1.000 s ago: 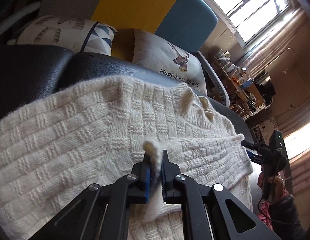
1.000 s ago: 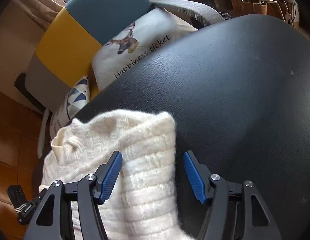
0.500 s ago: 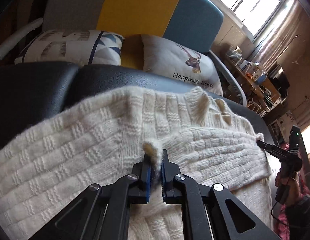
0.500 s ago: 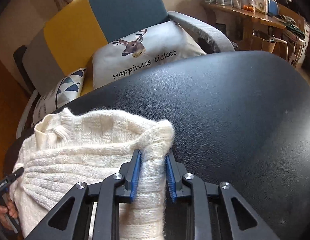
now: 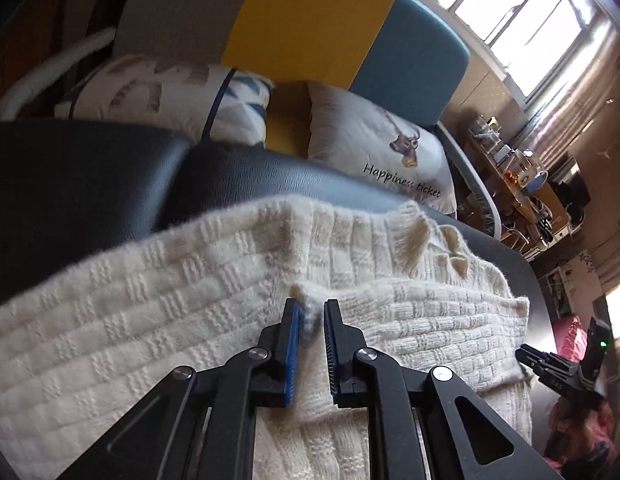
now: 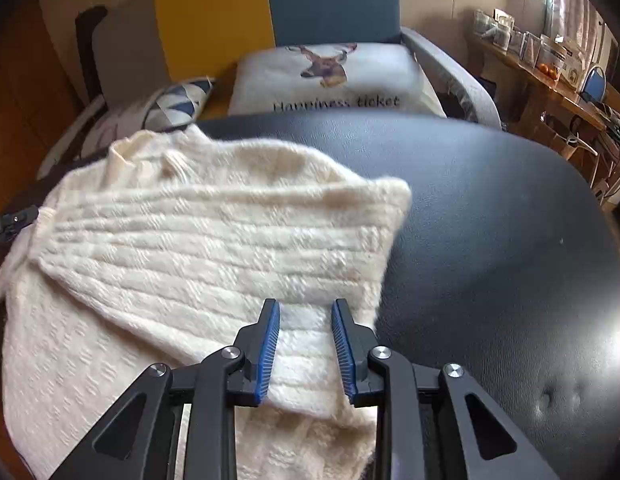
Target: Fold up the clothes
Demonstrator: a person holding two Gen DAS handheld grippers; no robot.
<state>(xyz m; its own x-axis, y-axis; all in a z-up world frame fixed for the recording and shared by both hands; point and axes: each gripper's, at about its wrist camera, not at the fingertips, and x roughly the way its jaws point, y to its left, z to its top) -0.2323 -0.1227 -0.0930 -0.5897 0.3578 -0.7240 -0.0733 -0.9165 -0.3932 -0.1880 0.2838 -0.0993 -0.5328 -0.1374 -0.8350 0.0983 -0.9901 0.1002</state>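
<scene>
A cream knitted sweater (image 5: 189, 320) lies spread on a black padded surface (image 5: 89, 184). My left gripper (image 5: 312, 306) pinches a small tuft of the knit near the middle of the sweater, and its jaws are opening, with the tuft still filling the gap between the pads. In the right wrist view the sweater (image 6: 189, 240) has a folded sleeve lying across its body. My right gripper (image 6: 305, 308) is shut on the near end of that sleeve, at the sweater's right edge. The right gripper (image 5: 528, 356) also shows at the right edge of the left wrist view, held by a hand.
Bare black padding (image 6: 490, 240) stretches to the right of the sweater. Behind it stands a yellow and blue chair (image 5: 310, 20) with a deer cushion (image 6: 330, 76) and a triangle-patterned cushion (image 5: 169, 92). A cluttered wooden shelf (image 6: 550, 68) runs along the right wall.
The right gripper, open around the sleeve edge a second ago, has shut on it and rolled level, and the sleeve now lies across the body. The tuft in the left gripper sits lower between the pads.
</scene>
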